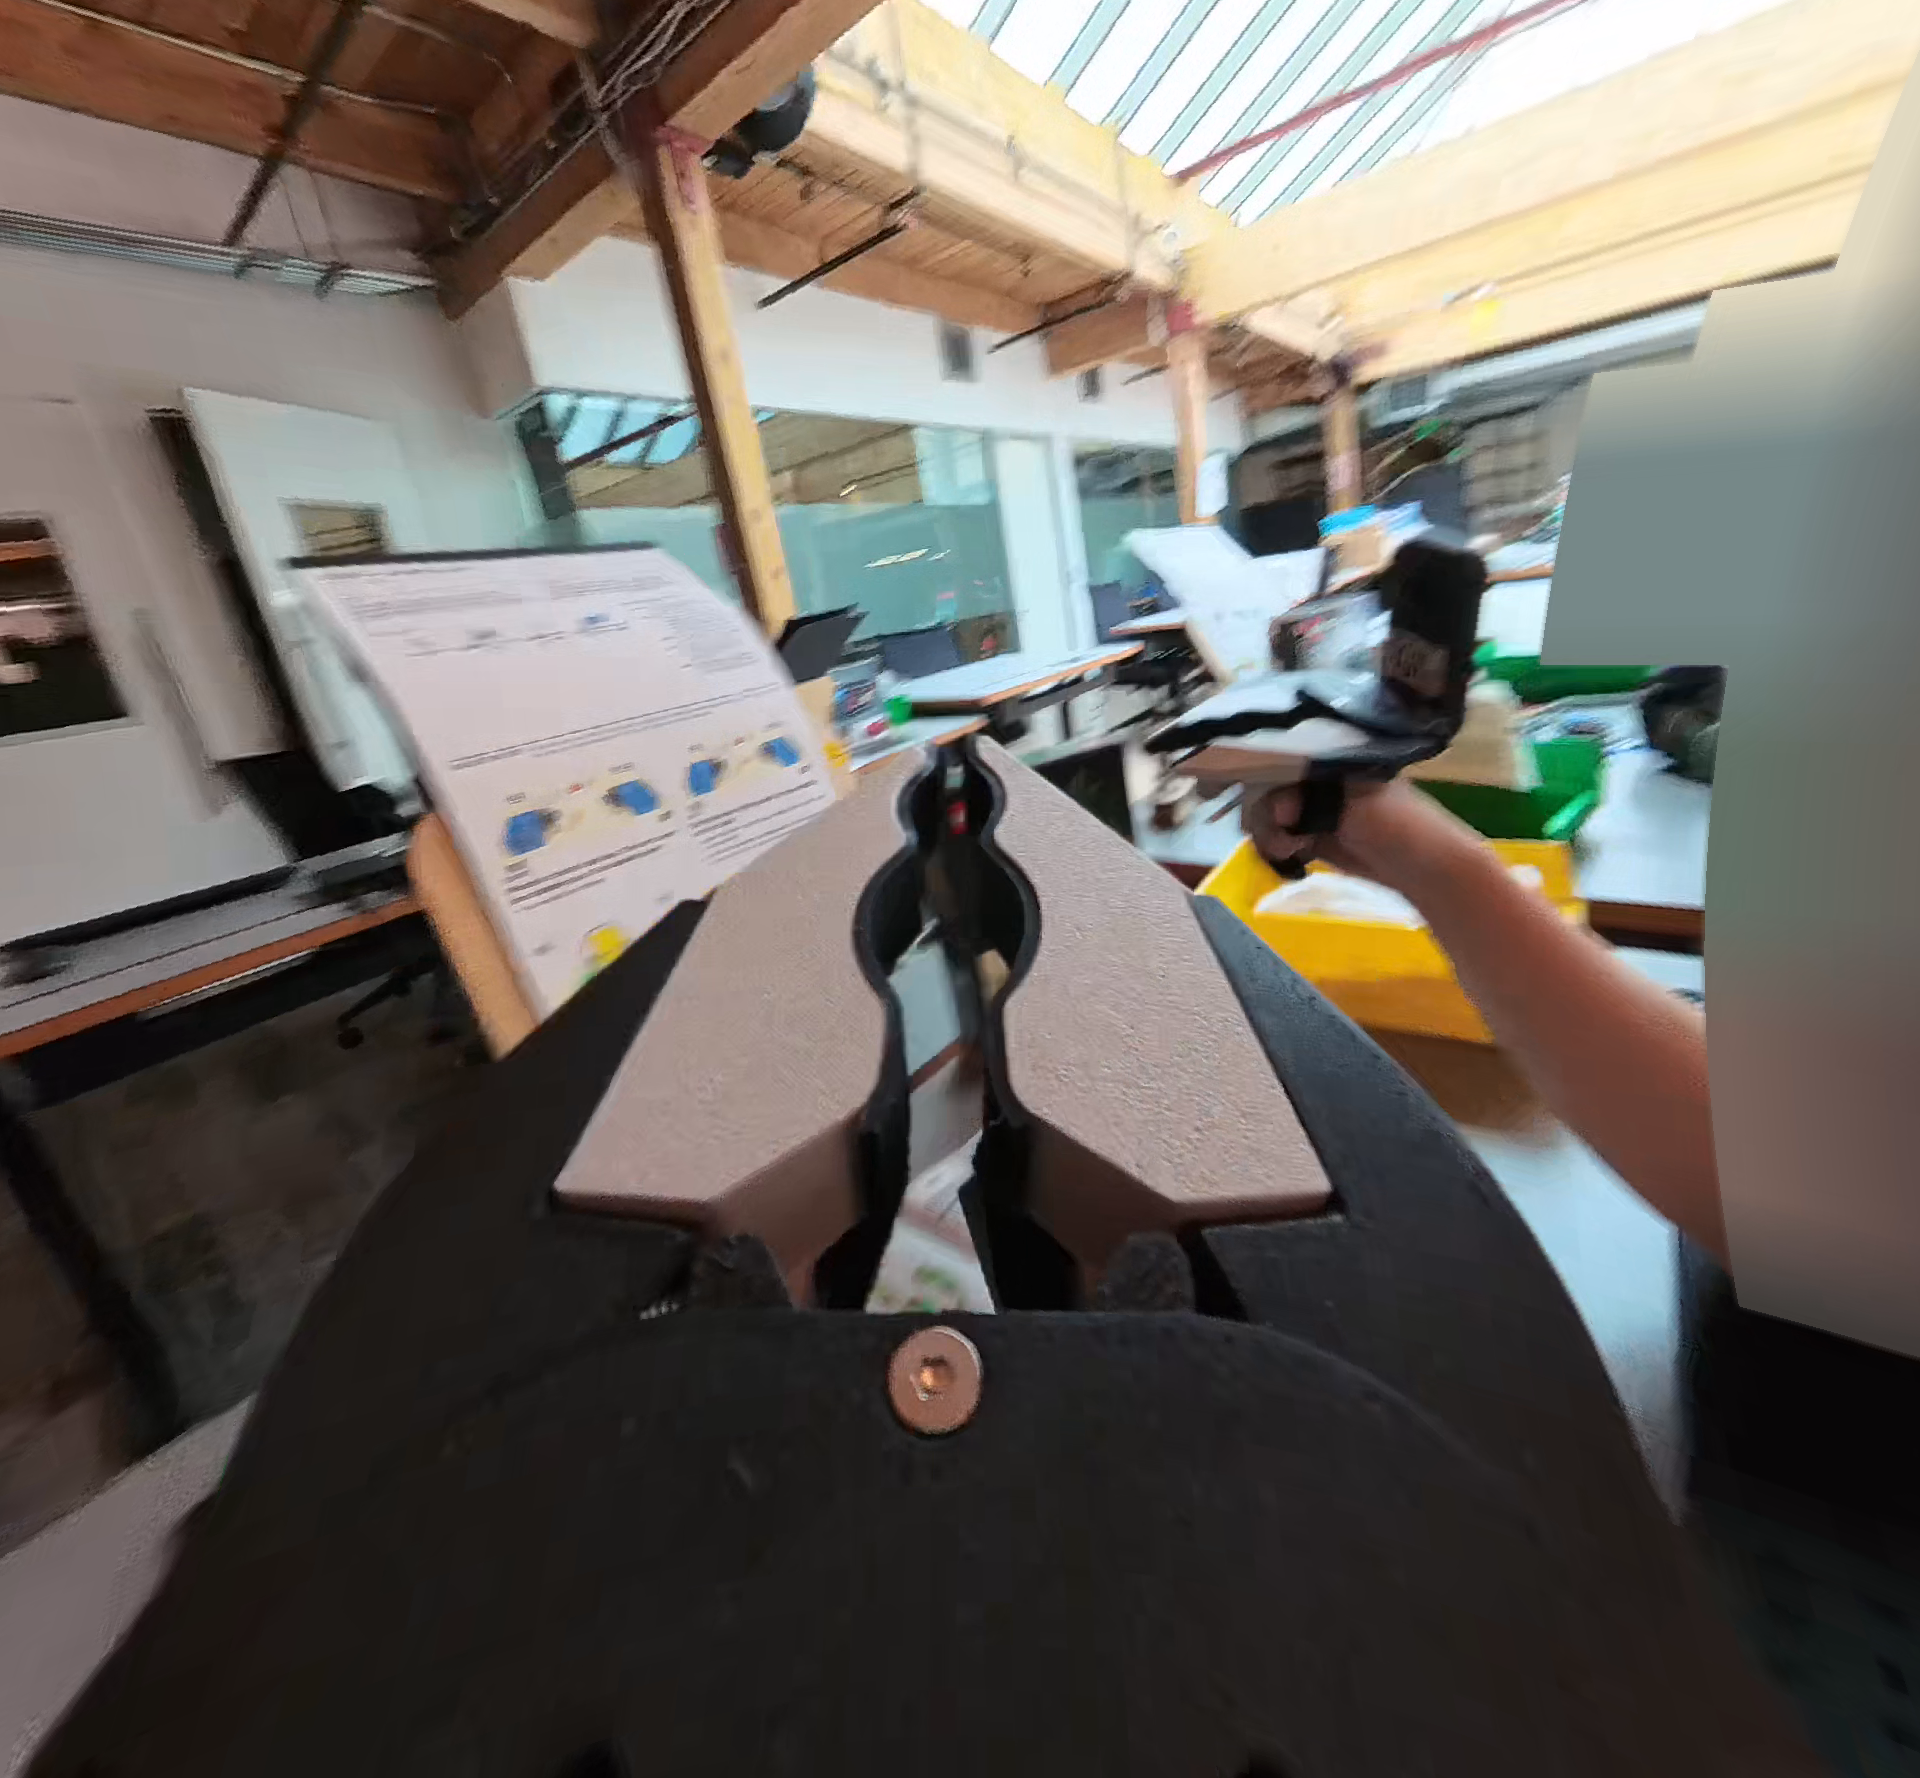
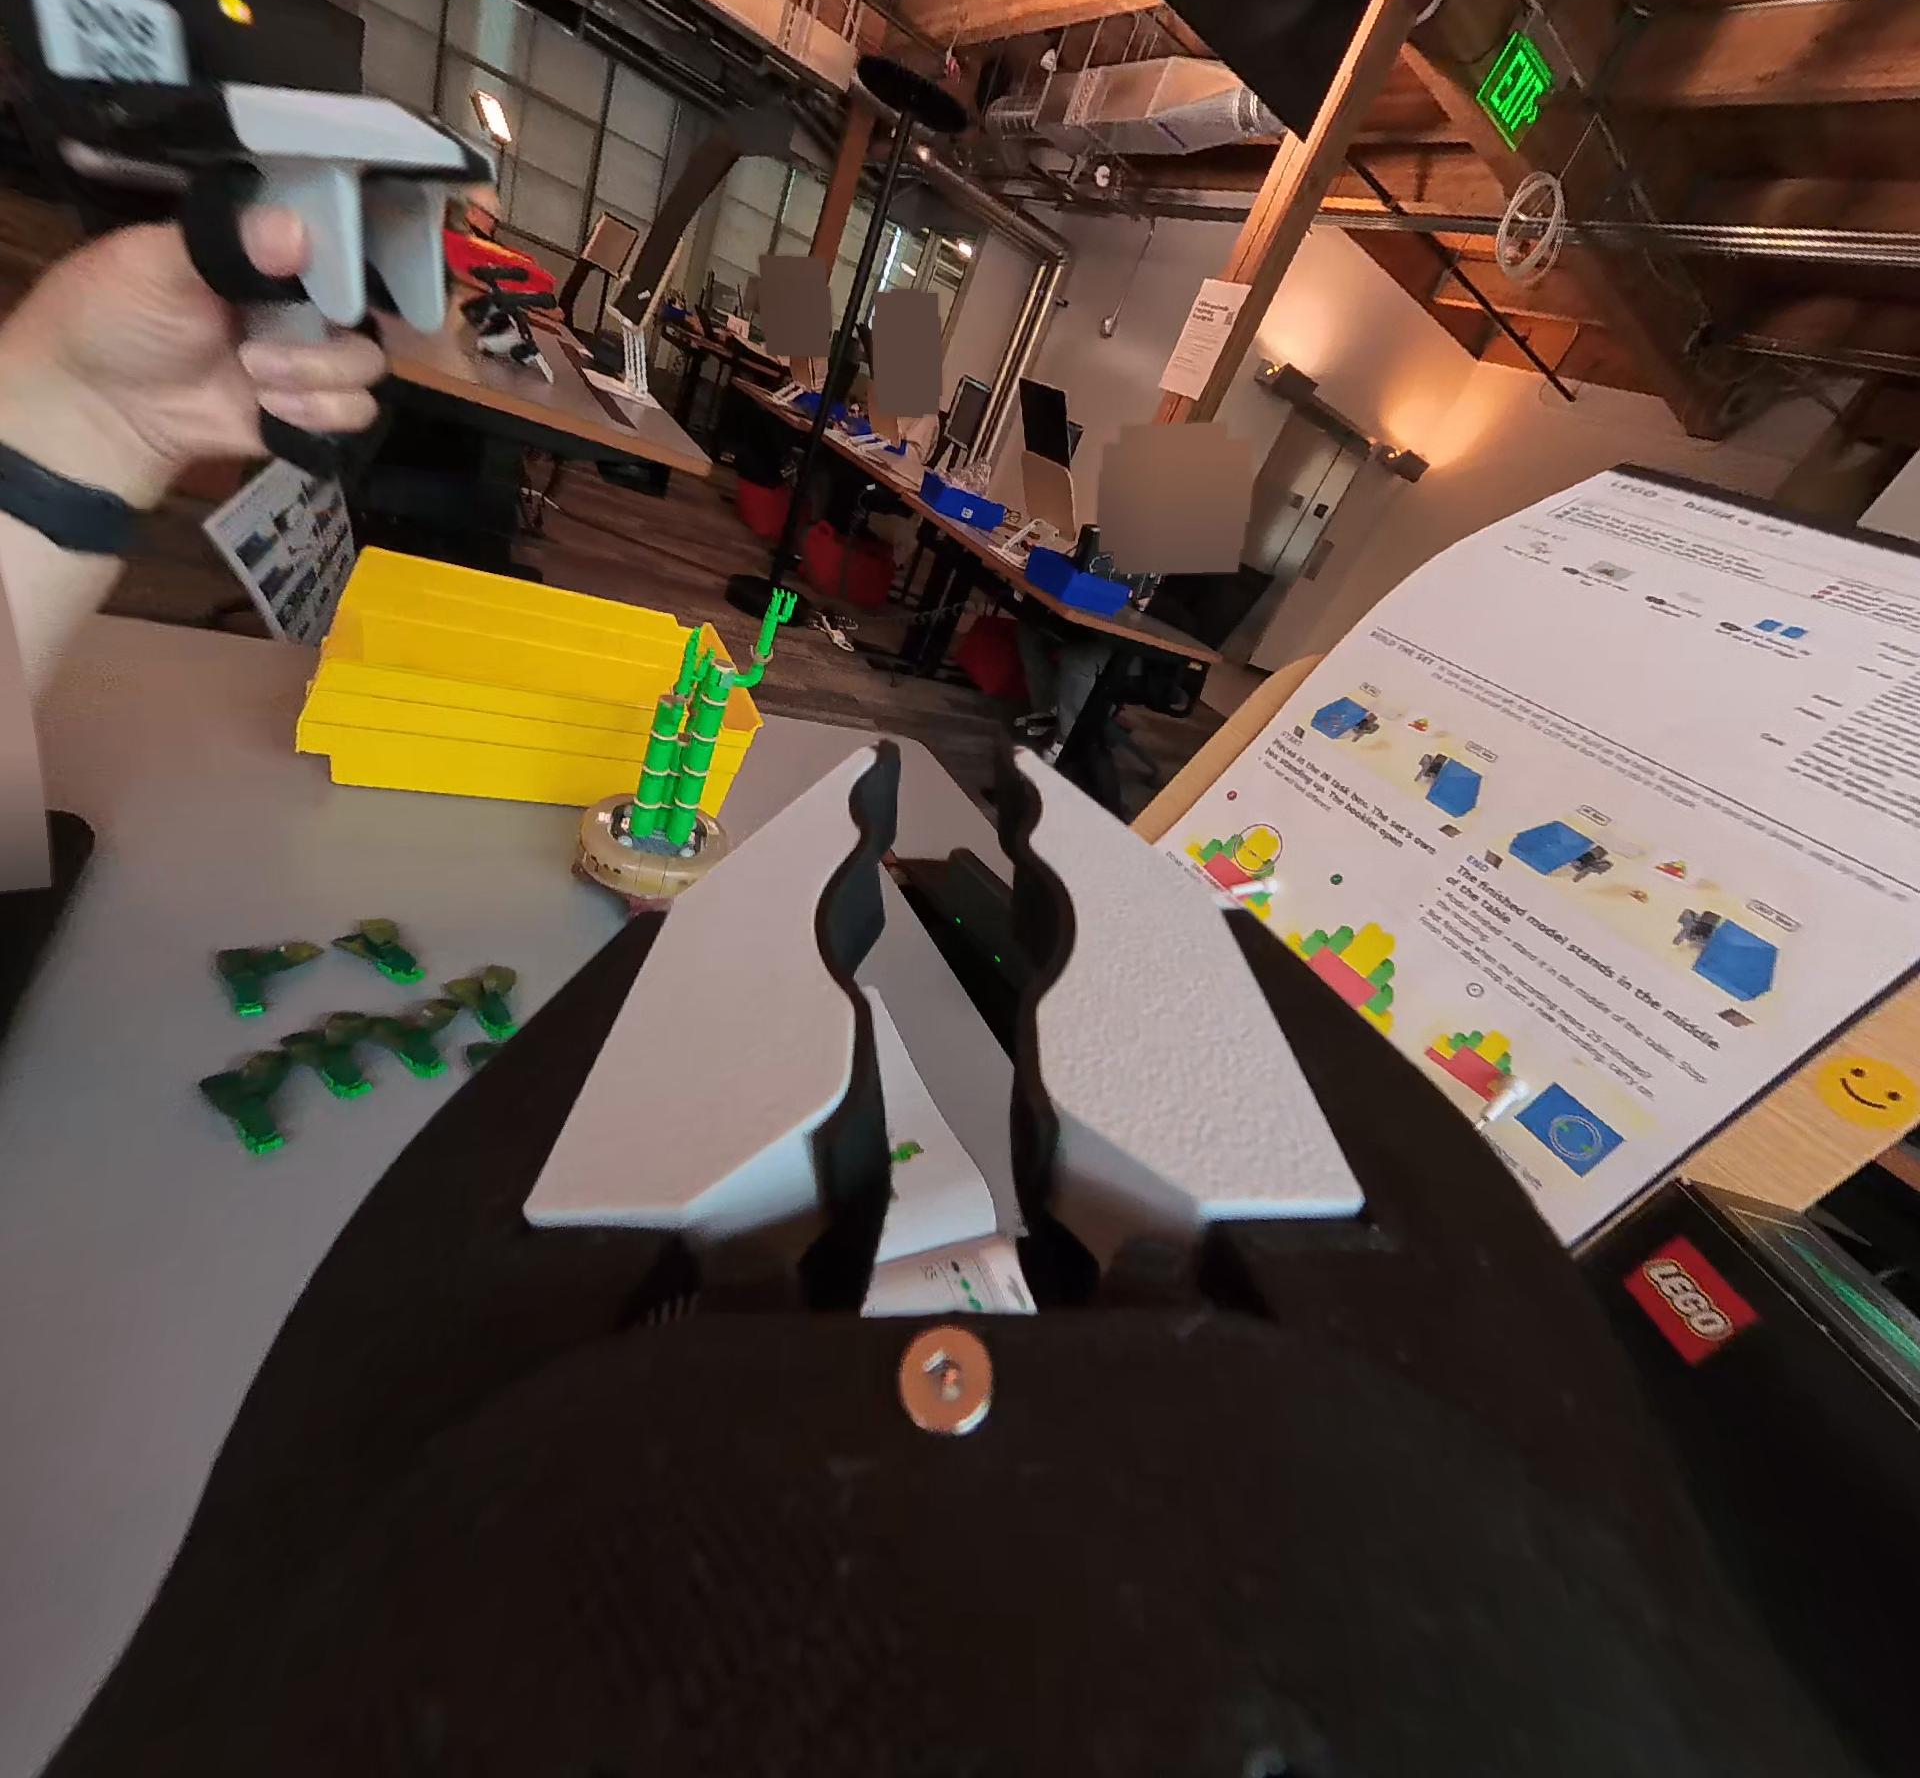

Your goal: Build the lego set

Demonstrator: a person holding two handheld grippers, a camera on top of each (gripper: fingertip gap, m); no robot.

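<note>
The lego model (image 2: 681, 772) (green bamboo stalks on a round tan base) stands upright on the grey table (image 2: 156, 1261), just in front of the yellow bins (image 2: 499, 689). It lies ahead and to the left of the right gripper (image 2: 943, 772), well apart from its tips. Loose green leaf pieces (image 2: 353, 1022) are scattered on the table to the left of that gripper.

The right gripper is raised above the table; its white fingers (image 2: 727, 1001) stand apart with nothing between them. An open booklet (image 2: 935, 1198) shows below, through the gap.

The left gripper (image 1: 961, 760) points up and away from the table toward the room; its tan fingers (image 1: 769, 1001) are nearly together at the tips, with nothing seen gripped.

An instruction sheet (image 2: 1621, 793) stands tilted on a wooden board to the right of the right gripper. The left hand (image 2: 125, 367) is held high, clasping its handle.
</note>
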